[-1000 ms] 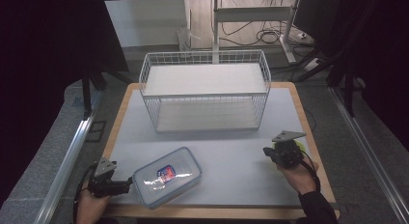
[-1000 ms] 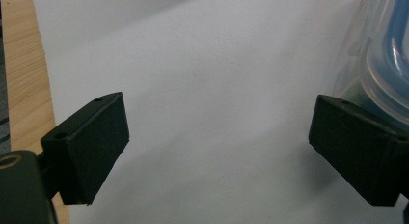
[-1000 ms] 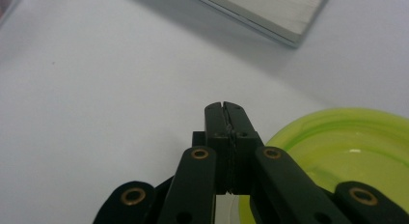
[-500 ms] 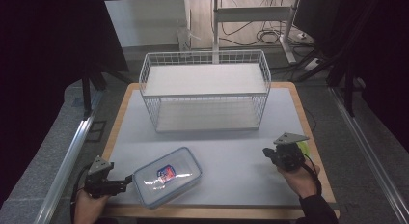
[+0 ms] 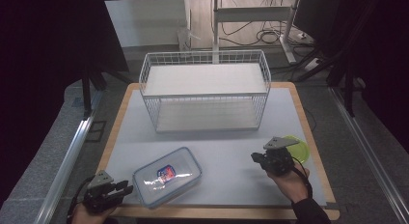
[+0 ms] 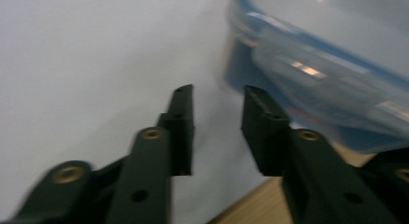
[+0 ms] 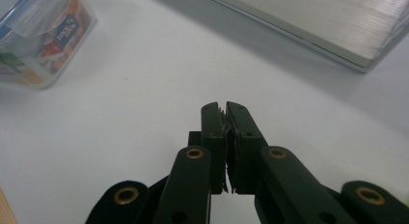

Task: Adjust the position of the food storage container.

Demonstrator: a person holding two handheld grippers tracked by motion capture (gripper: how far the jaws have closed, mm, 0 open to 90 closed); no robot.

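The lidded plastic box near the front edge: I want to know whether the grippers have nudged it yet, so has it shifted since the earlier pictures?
No. The lidded plastic box lies at the same spot and angle relative to the wire basket.

Left gripper (image 5: 126, 189) is showing as a black, blocky body with a grey three-cornered plate (image 5: 102, 178) sitting on top and a thin black cable (image 5: 77, 201) looping off its rear. Right gripper (image 5: 254, 158) is looking the same: black body, grey three-cornered plate (image 5: 278, 143), black cable (image 5: 304, 175) trailing over the wrist, dark sleeve (image 5: 311, 212) covering the forearm. In the left gripper view the two jaws are appearing as matte black bars with flat rectangular pads (image 6: 182, 122), brass-coloured rivets (image 6: 152, 133) shining at the pivots. In the right gripper view the black linkage arms are carrying brass-ringed rivets (image 7: 194, 153) and small round holes, pads (image 7: 212, 137) looking ribbed along their inner edges.
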